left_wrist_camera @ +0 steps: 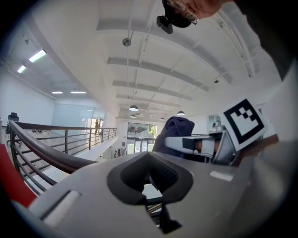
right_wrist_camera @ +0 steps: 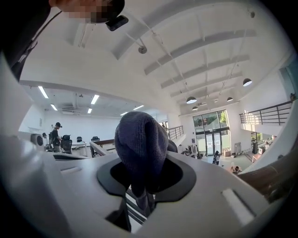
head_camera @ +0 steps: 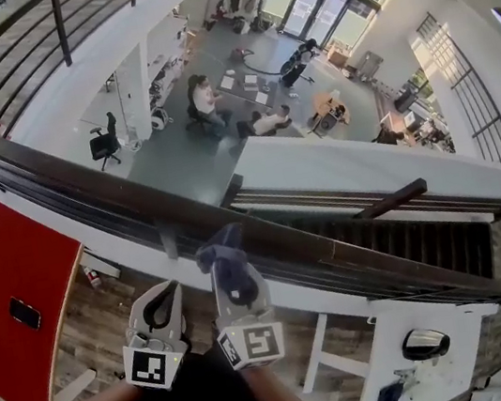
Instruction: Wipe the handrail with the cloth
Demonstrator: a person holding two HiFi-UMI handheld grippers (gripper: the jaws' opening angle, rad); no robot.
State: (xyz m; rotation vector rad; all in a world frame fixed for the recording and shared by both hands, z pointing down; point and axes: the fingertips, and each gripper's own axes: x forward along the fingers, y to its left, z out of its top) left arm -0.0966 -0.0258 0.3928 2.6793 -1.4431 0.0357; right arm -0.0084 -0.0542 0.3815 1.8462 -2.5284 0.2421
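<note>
Seen from the head view, steeply down over a balcony edge, a dark handrail [head_camera: 115, 184] runs diagonally from upper left to lower right, with an open office floor far below it. Two hand-held grippers sit at the bottom of the frame, side by side and just short of the rail. The right gripper [head_camera: 237, 292] is clamped on a dark blue cloth [head_camera: 225, 258], which bunches up above the jaws in a rounded wad. The wad overlaps the near edge of the rail in this view, but the pictures do not show whether it is touching. In the right gripper view the cloth [right_wrist_camera: 142, 148] fills the gap between the jaws, with a knitted, towel-like texture and a short tail hanging below the pinch. The left gripper [head_camera: 161, 305] has its jaws brought together with nothing between them; it is beside the right gripper and not on the rail. The cloth looks soft, light and limp, so it should fold round the rail's rounded top rather than slide stiffly along it. Gripped at one small point, it could drag loose under friction. A deeper bite through the middle of the wad would likely hold better. The rail looks rigid, smooth and fixed.
</note>
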